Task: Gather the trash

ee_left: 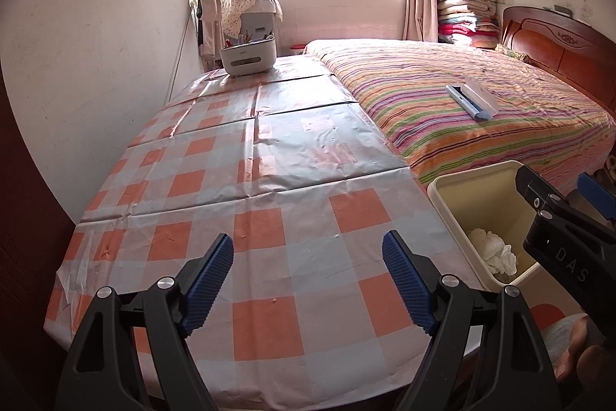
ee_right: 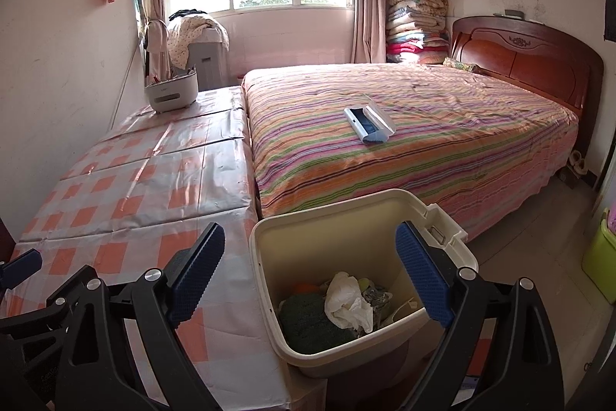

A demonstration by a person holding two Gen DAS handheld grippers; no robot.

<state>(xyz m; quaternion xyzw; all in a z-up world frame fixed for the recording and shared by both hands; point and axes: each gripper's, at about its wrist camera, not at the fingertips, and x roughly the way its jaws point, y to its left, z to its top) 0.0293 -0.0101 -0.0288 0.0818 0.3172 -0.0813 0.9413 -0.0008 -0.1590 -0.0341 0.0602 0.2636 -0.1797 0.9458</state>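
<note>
A cream bin (ee_right: 265, 280) stands on the floor between the table's corner and the bed. Inside lie a crumpled white wad (ee_right: 346, 303), a dark green lump (ee_right: 308, 322) and other scraps. My right gripper (ee_right: 310, 232) hangs above the bin's mouth, open, with nothing between its blue pads. My left gripper (ee_left: 308, 241) hovers over the orange-and-white checked tablecloth (ee_left: 269, 180), open and empty. In the left wrist view the bin (ee_left: 454, 187) with its white wad (ee_left: 492, 249) sits at the right, partly hidden behind the right gripper (ee_left: 552, 176). One left gripper pad (ee_right: 23, 266) shows at the left edge.
A white caddy of pens (ee_left: 248, 56) stands at the table's far end. The striped bed (ee_right: 423, 149) adjoins the table, and a blue-and-white brush (ee_right: 369, 122) lies on it. A green tub (ee_right: 600, 264) sits on the floor at the right. A hand (ee_left: 577, 353) holds the right gripper.
</note>
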